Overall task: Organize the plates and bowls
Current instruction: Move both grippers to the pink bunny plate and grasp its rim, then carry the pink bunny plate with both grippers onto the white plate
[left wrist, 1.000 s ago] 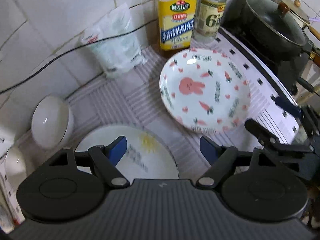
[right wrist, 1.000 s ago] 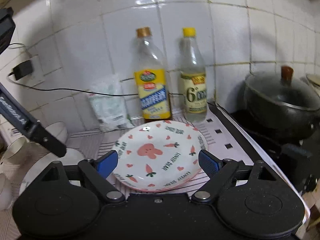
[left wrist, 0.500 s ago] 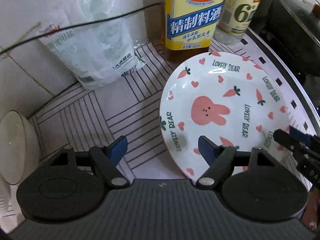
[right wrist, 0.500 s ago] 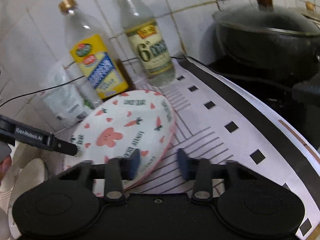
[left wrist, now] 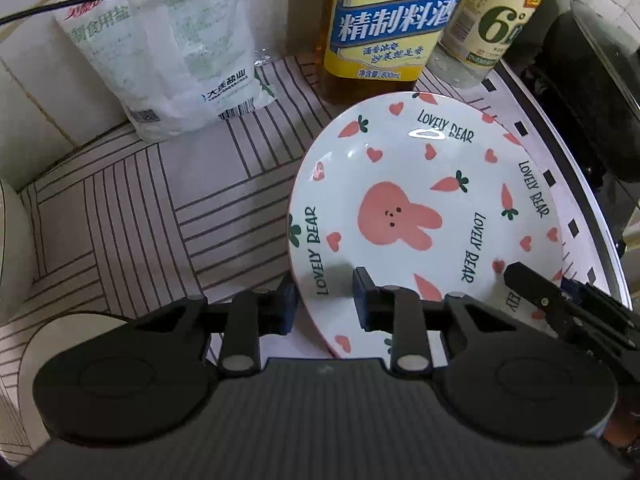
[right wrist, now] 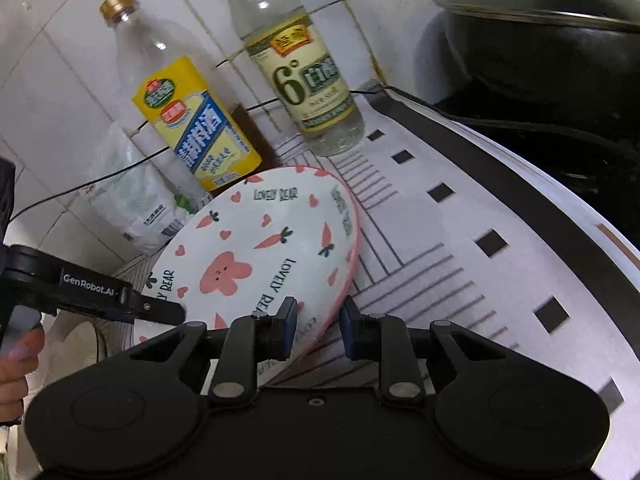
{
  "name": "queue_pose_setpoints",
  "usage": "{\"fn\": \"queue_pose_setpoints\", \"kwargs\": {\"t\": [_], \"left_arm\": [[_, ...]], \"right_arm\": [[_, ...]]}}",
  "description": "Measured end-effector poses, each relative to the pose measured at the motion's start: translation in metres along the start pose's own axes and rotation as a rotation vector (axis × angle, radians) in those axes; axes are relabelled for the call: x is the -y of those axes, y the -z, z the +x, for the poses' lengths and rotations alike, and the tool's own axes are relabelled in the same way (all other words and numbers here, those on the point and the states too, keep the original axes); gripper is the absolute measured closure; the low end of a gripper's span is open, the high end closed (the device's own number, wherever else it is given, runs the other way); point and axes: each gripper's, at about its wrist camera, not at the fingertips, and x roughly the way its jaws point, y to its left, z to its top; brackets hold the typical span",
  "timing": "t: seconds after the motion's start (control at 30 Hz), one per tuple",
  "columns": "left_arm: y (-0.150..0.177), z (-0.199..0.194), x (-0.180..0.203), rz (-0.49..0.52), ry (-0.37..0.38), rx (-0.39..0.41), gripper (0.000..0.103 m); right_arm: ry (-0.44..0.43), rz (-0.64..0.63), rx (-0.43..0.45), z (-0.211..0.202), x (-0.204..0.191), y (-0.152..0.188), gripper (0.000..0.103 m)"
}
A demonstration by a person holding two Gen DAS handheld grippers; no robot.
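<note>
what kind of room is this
Most likely a home kitchen counter beside a stove: a lidded black pot on the cooktop, a cooking wine bottle and a vinegar bottle against the tiled wall, and a rabbit-print plate.

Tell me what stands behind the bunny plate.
Behind the bunny plate stand a yellow-labelled bottle and a clear bottle marked 6°, with a white bag to their left. The plate's rim covers part of the yellow-labelled bottle's base.

wrist views close, angled down, sharing plate (left wrist: 420, 208)
</note>
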Motion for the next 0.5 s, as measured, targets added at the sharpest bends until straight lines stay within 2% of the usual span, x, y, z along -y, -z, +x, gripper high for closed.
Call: {"fn": "queue_pose_setpoints", "kwargs": {"t": [0.07,0.13,0.2,0.3,0.37,0.5], "left_arm": [[0.002,-0.001,0.002,0.005,-0.01,0.015,0.076],[0.006,-0.004,0.011,0.048,-0.046,0.034,0.076],[0.008,-0.011,0.017,0.081,-0.083,0.05,0.076],[0.012,-0.023,0.019,0.085,-0.091,0.061,0.076],[0.018,-0.032,0.02,0.087,-0.097,0.074,0.076],[0.031,-0.059,0.023,0.077,-0.113,0.125,0.076]], "right_arm": [[-0.018,0.017,0.019,0.001,0.005,0.001,0.082],[-0.032,0.038,0.011,0.0,0.01,0.0,0.083],[-0.012,-0.016,-0.003,0.0,0.003,-0.003,0.082],[-0.048,-0.002,-0.032,-0.003,0.007,-0.005,0.081],[-0.059,-0.036,-0.037,-0.008,0.004,-0.004,0.081],[-0.1,-0.062,-0.012,-0.025,-0.002,-0.002,0.081]]}}
